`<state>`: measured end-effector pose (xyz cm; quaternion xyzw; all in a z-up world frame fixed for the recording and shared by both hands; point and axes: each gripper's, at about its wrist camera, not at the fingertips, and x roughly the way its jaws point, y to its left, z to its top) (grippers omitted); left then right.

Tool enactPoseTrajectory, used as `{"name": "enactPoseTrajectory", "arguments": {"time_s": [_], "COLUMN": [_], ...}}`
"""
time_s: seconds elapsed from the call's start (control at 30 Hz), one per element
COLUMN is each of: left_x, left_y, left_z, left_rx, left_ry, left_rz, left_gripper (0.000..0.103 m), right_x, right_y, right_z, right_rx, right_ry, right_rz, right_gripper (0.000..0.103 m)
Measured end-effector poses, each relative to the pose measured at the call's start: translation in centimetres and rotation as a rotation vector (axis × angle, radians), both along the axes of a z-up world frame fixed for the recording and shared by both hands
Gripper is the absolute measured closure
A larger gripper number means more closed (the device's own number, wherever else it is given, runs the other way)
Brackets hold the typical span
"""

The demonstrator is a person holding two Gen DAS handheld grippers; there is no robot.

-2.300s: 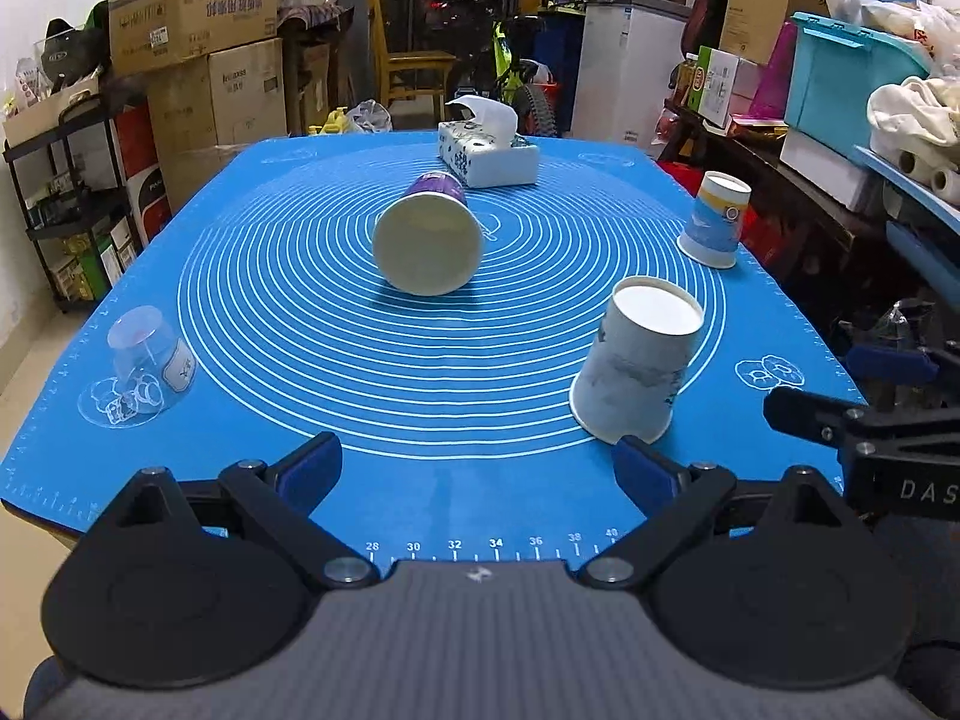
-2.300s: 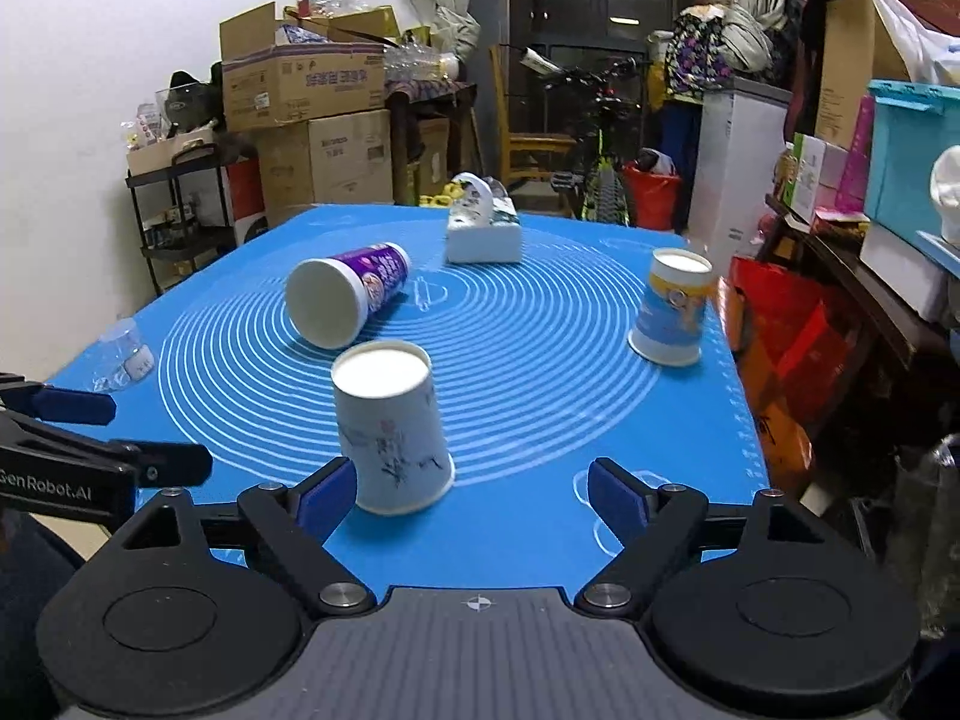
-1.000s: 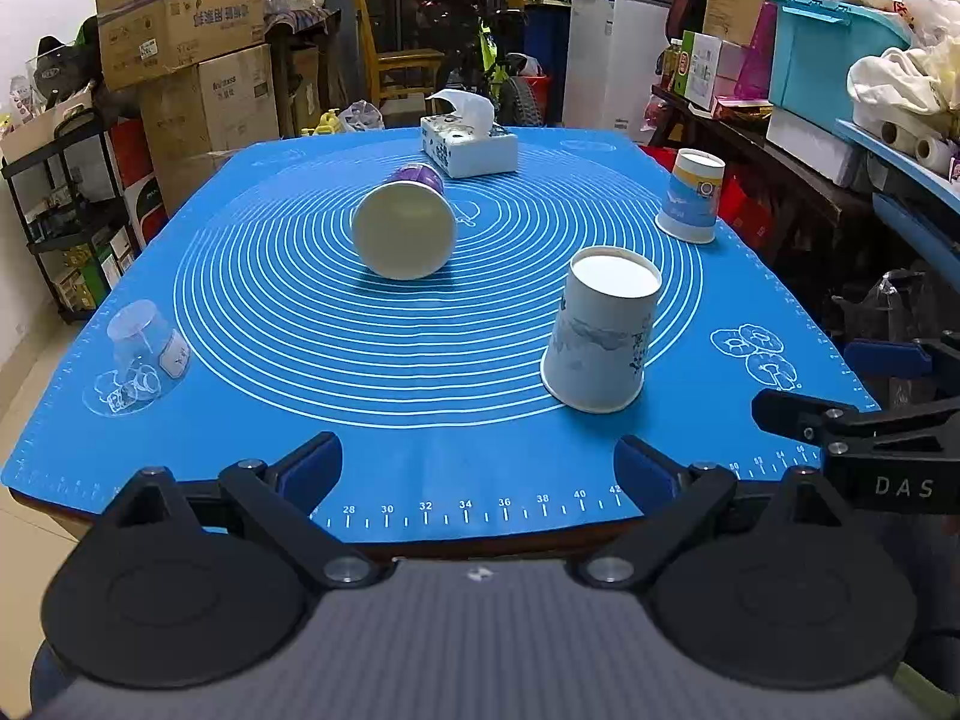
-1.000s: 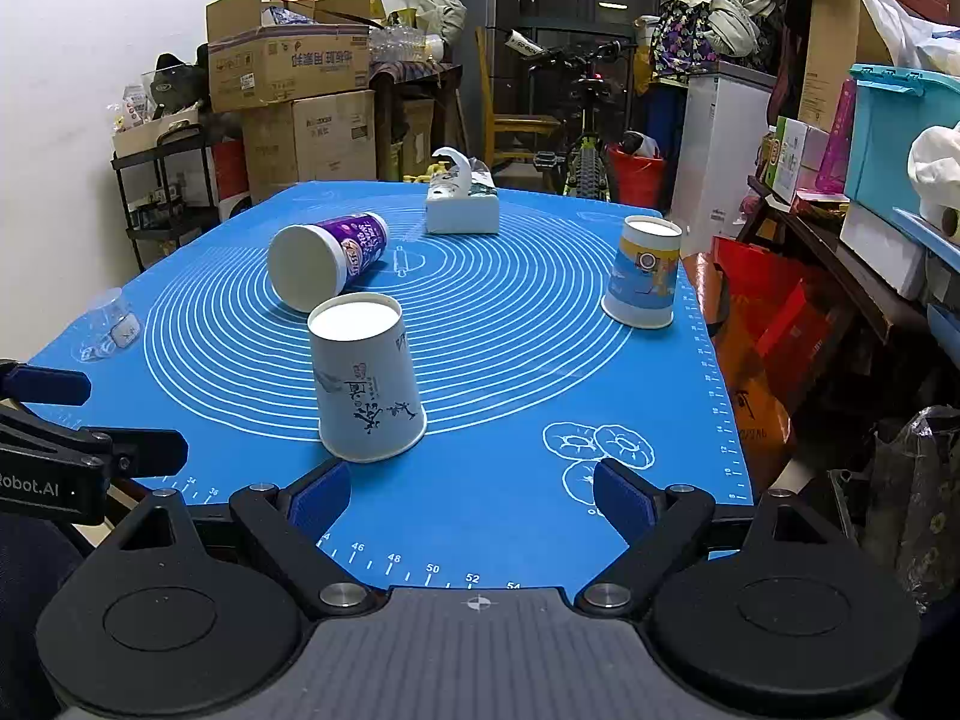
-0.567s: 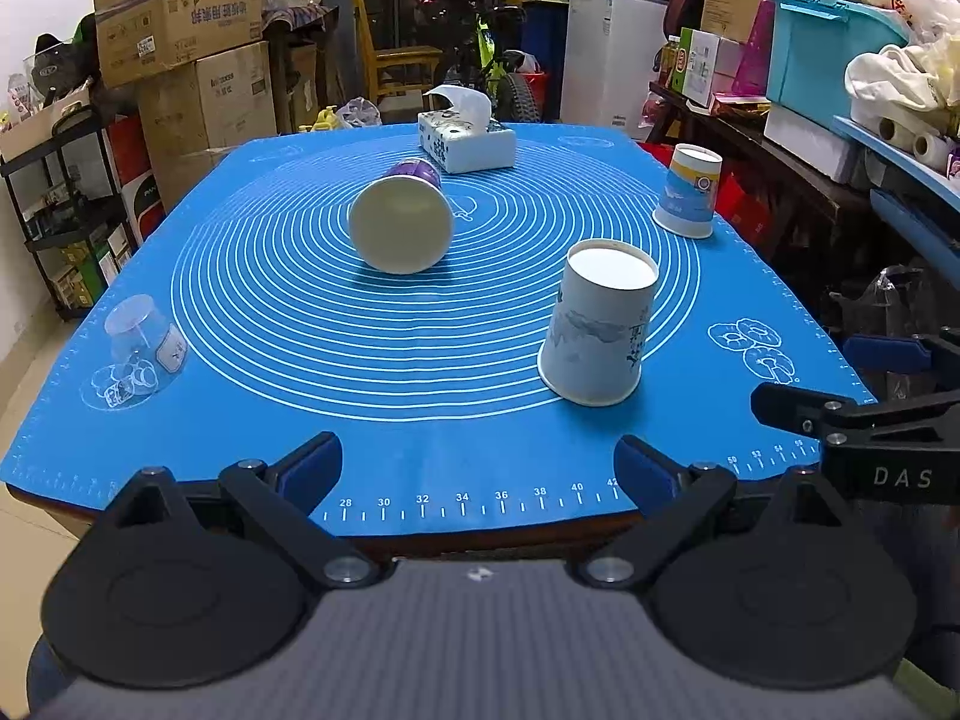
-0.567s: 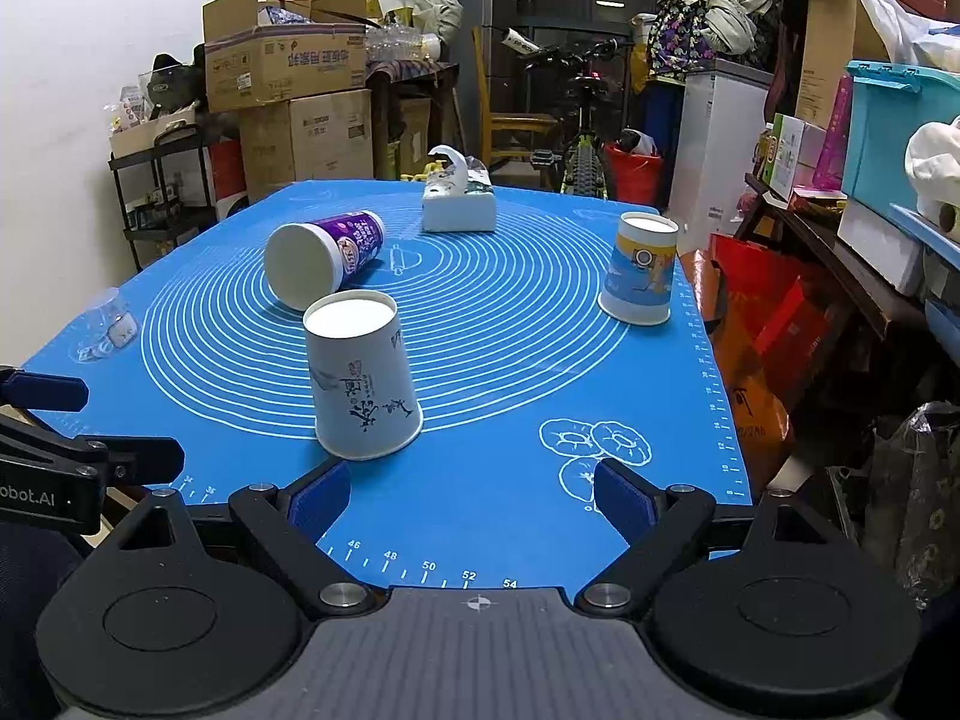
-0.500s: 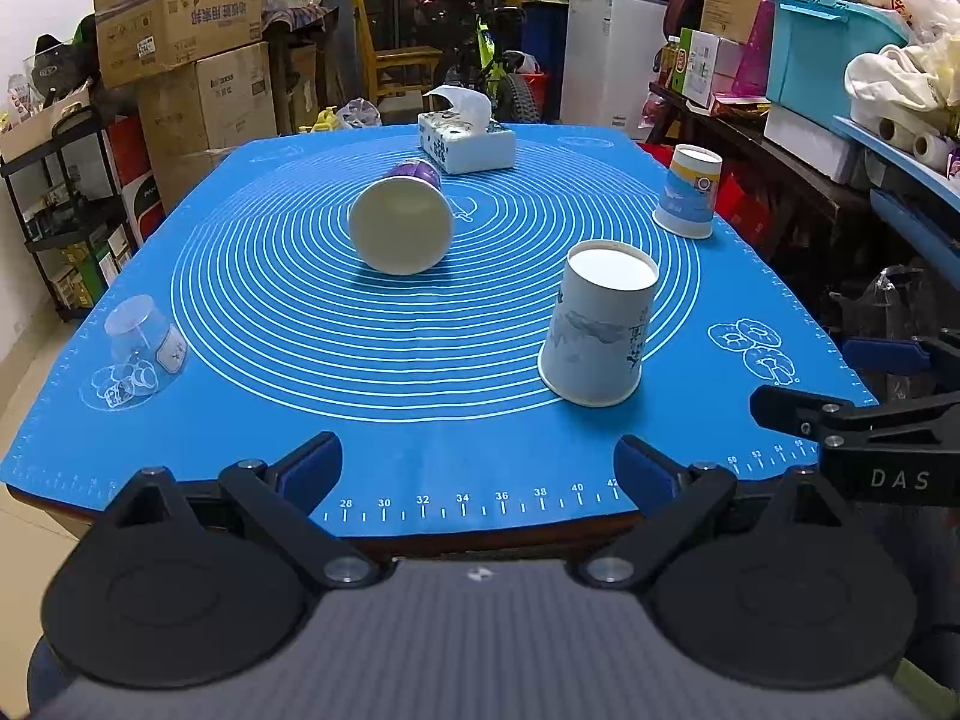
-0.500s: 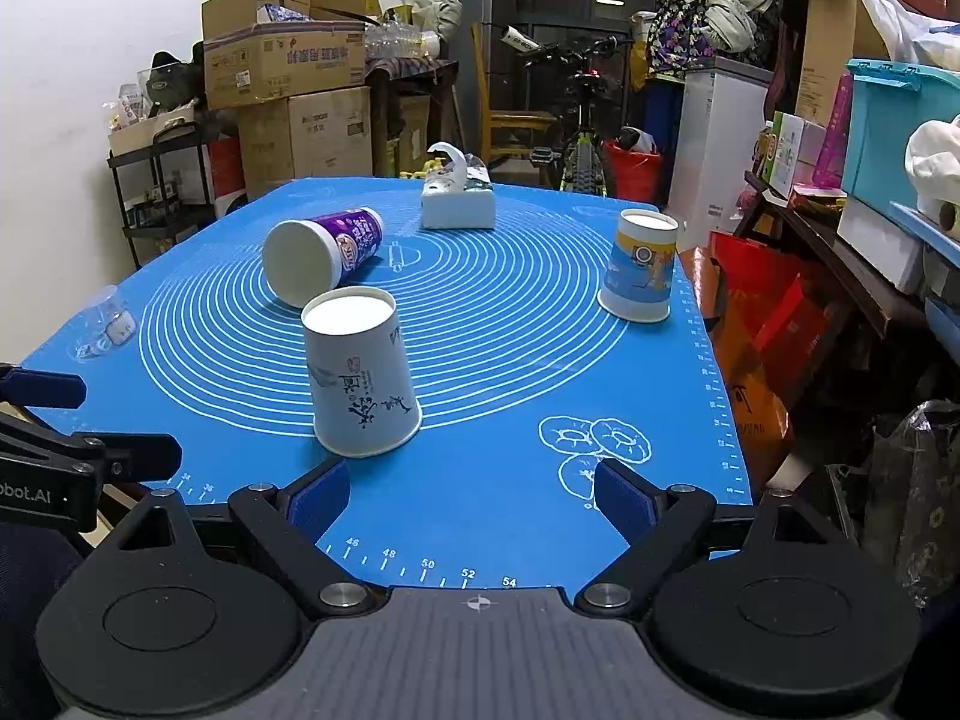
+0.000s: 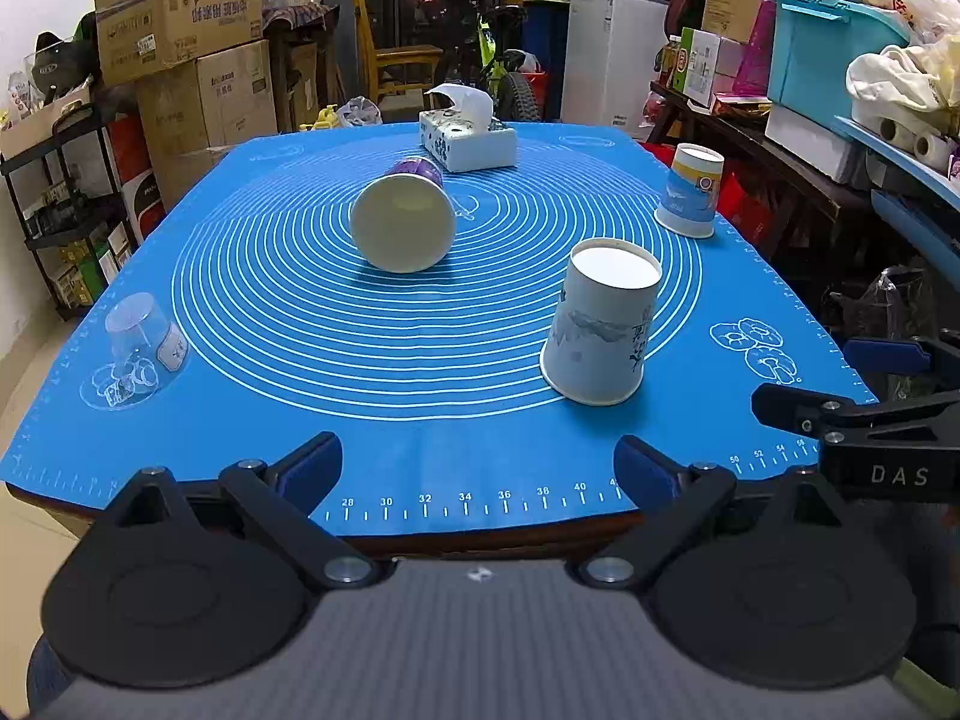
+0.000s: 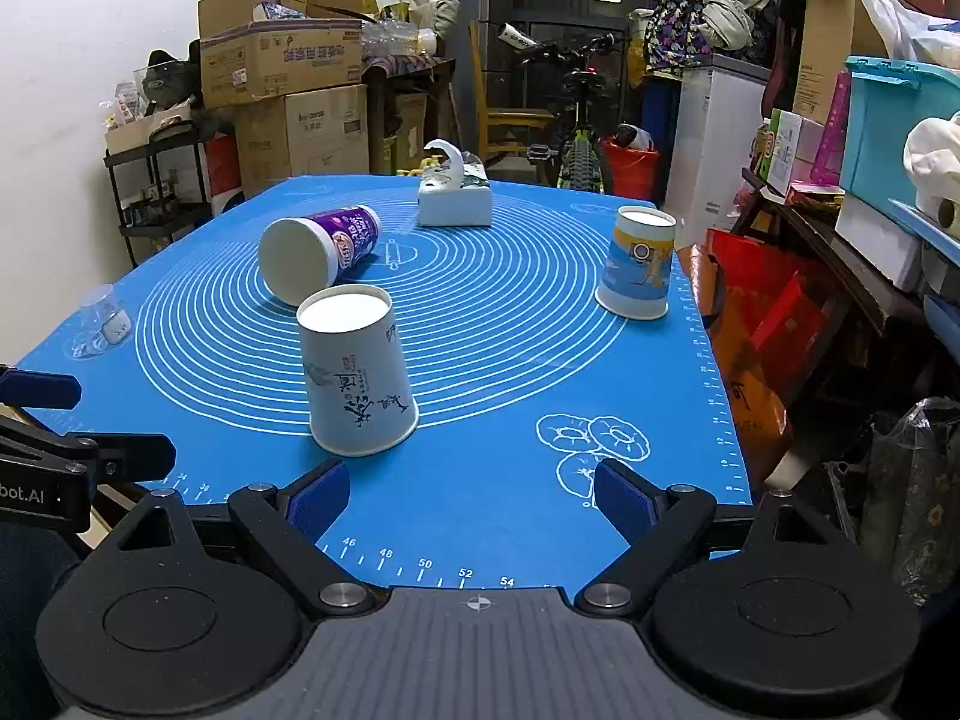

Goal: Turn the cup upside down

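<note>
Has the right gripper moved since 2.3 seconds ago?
Yes. The right gripper backed toward the mat's near edge; its ruler marks now show.

Both grippers hover side by side at the near edge of the tabletop (image 9: 180, 312), each pointing forward over it. The left gripper (image 9: 478, 471) has its jaws spread wide with nothing between the blue pads (image 9: 312, 468). The right gripper (image 10: 471, 498) is just as wide apart and holds nothing, and each one's tip shows at the edge of the other's view.
</note>
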<state>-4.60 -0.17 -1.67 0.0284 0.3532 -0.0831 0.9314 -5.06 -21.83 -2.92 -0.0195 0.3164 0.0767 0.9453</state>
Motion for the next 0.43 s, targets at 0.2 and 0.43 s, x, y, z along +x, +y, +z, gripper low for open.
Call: {"name": "enactPoseTrajectory", "arguments": {"time_s": [0.2, 0.43], "left_x": [0.04, 0.09], "left_y": [-0.07, 0.15], "left_z": [-0.22, -0.31], "left_rx": [0.002, -0.006], "left_ry": [0.009, 0.011], "left_rz": [-0.008, -0.006], "left_gripper": [0.007, 0.006], "right_x": [0.04, 0.14], "right_y": [0.05, 0.23], "right_z": [-0.05, -0.24], "right_rx": [-0.001, -0.004], "right_ry": [0.004, 0.004], "right_rz": [0.000, -0.001], "right_gripper": [0.013, 0.013]}}
